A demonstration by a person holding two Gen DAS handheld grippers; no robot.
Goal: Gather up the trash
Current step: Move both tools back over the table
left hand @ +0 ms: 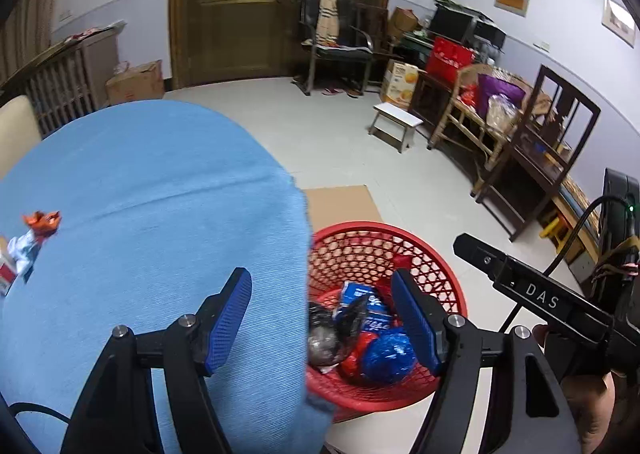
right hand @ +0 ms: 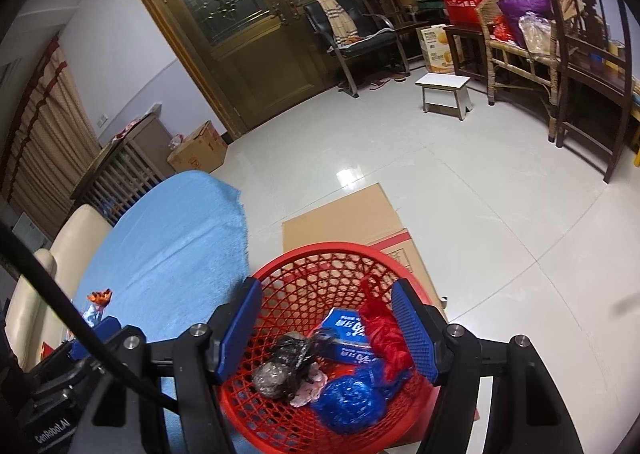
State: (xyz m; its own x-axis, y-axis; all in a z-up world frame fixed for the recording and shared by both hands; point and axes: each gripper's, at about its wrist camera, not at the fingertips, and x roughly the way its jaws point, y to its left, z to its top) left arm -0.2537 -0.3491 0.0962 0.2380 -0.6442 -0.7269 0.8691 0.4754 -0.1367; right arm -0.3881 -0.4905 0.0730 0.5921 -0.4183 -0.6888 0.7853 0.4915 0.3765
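At the far left, on the blue cloth (left hand: 152, 193) that covers the round table, an orange-topped crumpled wrapper (left hand: 38, 230) lies near the cloth's left edge, with a small red-and-white packet (left hand: 6, 274) just beside it at the border of the left wrist view. The left gripper (left hand: 322, 320) hovers over the table's right edge, its blue-padded fingers (left hand: 228, 318) spread wide with nothing between them; one finger sits above the cloth, the other above the basket. To the right, on the floor beside the table, stands the red mesh basket (right hand: 320, 258) on a flattened sheet of cardboard (right hand: 340, 213). Inside it lie a black plastic bag (right hand: 286, 362), a blue printed packet (right hand: 348, 334), a red plastic bag (right hand: 382, 330) and a blue plastic bag (right hand: 350, 402), all bunched together and touching. The right gripper (right hand: 326, 330) hangs directly above the basket, its jaws likewise wide apart and empty. Farther right, a white stool (right hand: 444, 87) stands on the pale tiled floor, well apart from the basket.
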